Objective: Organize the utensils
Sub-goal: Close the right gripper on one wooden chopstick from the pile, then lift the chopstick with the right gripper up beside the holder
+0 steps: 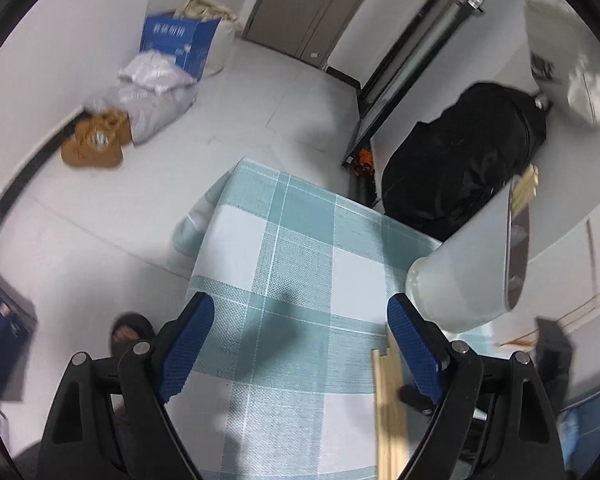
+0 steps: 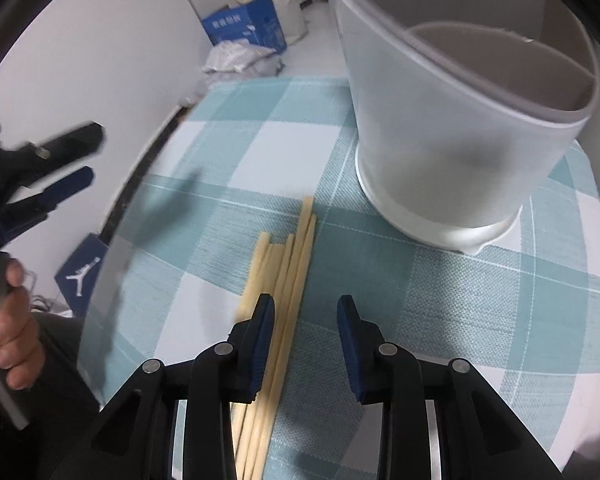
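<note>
Small desk under a teal-and-white checked cloth. White plastic holder upright toward the far right part of the cloth, split inside by a curved divider; both compartments look bare as far as visible. Bundle of pale wooden chopsticks flat on the cloth, near the holder's base but not touching it, lying roughly in line with the right gripper's pointing direction.

Right gripper angled steeply down over the near end of the bundle. Fingers partly closed, a clear gap between them; left pad over the sticks, several of them running under and just beside it, right pad clear of them. Cannot tell whether the left pad touches the wood. No grip on the sticks.

Left gripper above the left part of the desk, fingers spread wide, only cloth between them (shadow of the tool on the checks). Chopstick ends visible beside its right pad, partly hidden behind it. Seen from the right wrist, a hand wrapped around the left tool's handle at the frame's left edge.

Floor beyond: blue carton, white bags, black bag.
</note>
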Motion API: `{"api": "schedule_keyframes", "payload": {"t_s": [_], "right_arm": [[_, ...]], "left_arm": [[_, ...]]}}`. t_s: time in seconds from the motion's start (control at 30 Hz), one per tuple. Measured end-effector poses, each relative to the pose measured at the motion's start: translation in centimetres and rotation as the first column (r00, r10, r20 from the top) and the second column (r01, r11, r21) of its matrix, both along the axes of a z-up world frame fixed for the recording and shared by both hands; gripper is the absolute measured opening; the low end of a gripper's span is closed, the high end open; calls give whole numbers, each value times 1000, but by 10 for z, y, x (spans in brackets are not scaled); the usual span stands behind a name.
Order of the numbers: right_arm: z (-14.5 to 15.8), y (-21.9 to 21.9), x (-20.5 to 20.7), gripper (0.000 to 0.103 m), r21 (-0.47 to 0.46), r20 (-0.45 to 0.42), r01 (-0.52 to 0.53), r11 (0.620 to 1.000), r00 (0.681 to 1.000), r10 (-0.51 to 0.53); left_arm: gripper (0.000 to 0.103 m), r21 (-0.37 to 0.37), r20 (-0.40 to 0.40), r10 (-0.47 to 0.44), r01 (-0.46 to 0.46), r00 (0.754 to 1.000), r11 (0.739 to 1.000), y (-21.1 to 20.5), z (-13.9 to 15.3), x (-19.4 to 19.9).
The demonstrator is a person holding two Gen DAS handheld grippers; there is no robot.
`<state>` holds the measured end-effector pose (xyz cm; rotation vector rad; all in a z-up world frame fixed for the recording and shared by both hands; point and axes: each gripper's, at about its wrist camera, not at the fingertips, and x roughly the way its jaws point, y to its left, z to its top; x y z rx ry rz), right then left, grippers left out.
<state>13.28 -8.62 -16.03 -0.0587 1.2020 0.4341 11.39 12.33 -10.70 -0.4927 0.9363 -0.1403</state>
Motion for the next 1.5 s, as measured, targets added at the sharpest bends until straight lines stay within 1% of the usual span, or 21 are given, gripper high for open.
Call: {"api": "schedule_keyframes", "payload": {"t_s": [0.03,0.1,0.17,0.27,0.4,0.63,0.77,0.87,0.93,1.0,1.1,1.13,1.17,1.2,1.23,1.27,1.3,1.37,1.4,1.5], "right_arm": [[1,4,1,28,-24,15,-6,1000,1000,6],[1,9,0,21,-84,26,-21,996,999,23],[1,9,-1,17,-108,23,-12,994,1000,14],[0,12,-1,14,-153,22,-19,988,1000,22],[-1,21,3,14,-201,28,-33,979,999,39],[1,31,24,14,-216,38,-26,976,999,35],[0,33,28,14,-209,54,-30,977,998,42],[1,33,26,5,-193,58,-33,981,997,44],[1,35,27,4,-180,59,-31,983,997,42],[6,31,24,4,-144,65,-22,989,997,32],[22,21,17,4,-69,92,-4,998,996,10],[29,16,15,4,-33,102,2,999,995,1],[36,10,11,4,2,112,8,1000,994,-8],[43,3,9,4,47,123,19,999,992,-24],[48,-5,6,4,84,128,34,996,991,-44],[53,-16,4,4,129,126,59,990,989,-75],[56,-24,2,4,168,122,79,983,987,-100],[62,-50,-3,4,277,103,127,952,981,-161],[64,-60,-3,4,320,92,154,935,977,-192],[64,-92,-9,4,412,60,214,886,963,-261]], "left_arm": [[85,-17,-7,6,-6,1000,1000,3,-1,2],[85,-61,-22,25,-26,999,998,8,-1,1],[85,-86,-32,37,-40,999,996,10,-2,2],[85,-81,-35,36,-39,999,996,10,-2,6],[85,-50,-31,22,-23,999,998,9,-1,10],[85,-53,-45,32,-34,998,998,18,-4,13],[85,-51,-62,37,-41,997,998,20,-7,14],[85,-26,-71,25,-27,997,999,16,-9,15],[85,-3,-72,9,-9,997,1000,11,-10,14],[85,29,-75,-8,11,997,1000,4,-11,13],[85,78,-91,-49,56,995,995,-9,-16,10],[85,79,-92,-55,62,994,995,-11,-16,8],[85,59,-88,-69,74,994,996,-16,-18,5],[85,43,-91,-95,99,991,994,-21,-19,2],[85,42,-95,-118,123,988,992,-27,-19,1],[85,56,-99,-141,147,985,987,-34,-20,-1],[85,97,-103,-158,168,982,981,-43,-21,-5],[85,134,-121,-186,202,975,970,-55,-26,-10],[85,147,-142,-198,218,970,965,-60,-30,-12],[85,174,-178,-204,235,963,956,-70,-38,-15]]}}
